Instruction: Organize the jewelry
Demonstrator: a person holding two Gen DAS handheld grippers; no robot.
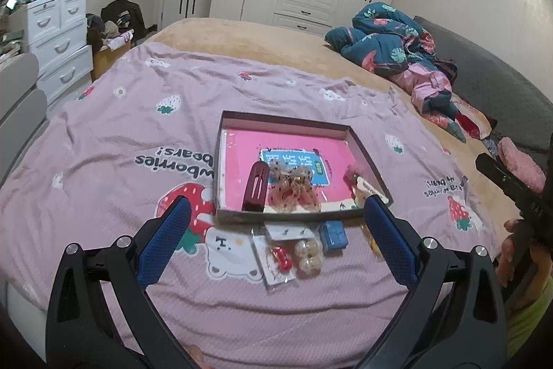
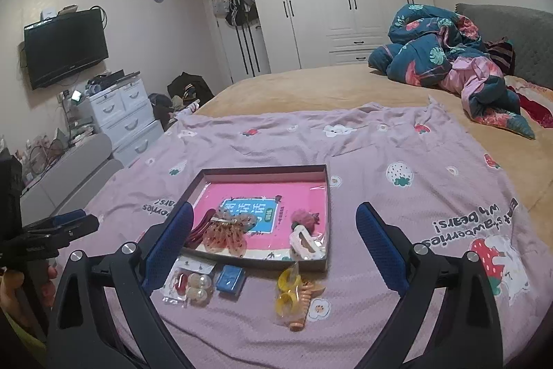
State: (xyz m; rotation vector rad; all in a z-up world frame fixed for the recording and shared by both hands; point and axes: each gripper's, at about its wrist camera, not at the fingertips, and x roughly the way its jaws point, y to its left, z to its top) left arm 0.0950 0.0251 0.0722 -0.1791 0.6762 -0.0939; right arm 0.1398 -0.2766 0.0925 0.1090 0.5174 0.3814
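A bedroom with white wardrobes and a wall-mounted television frames a wide bed (image 2: pixel 311 82), where a pink strawberry-print blanket (image 1: pixel 138 127) is spread flat, likely to give the small pieces a plain working ground. On it sits a shallow box tray (image 1: pixel 368 154) with a pink lining, open side up so things can be dropped in. Inside lie a dark red hair clip (image 1: pixel 256 189), a sheer dotted bow clip (image 1: pixel 293 189) beside it, and, toward the tray's right corner, a pink pom hair piece (image 2: pixel 304 219) above a white claw clip (image 2: pixel 302 242).

Still outside, just in front of the tray's near wall, are a clear packet of pearl and red earrings (image 2: pixel 190 284), a small blue box (image 2: pixel 230 279) next to it, and a bagged set of yellow and orange hair rings (image 2: pixel 293 296) further right. These look like the remaining work.

The left tongs (image 1: pixel 276 217) stand wide open and empty above the earring packet. The right tongs (image 2: pixel 274 223) are likewise spread wide, holding nothing, hovering near the tray's front edge.
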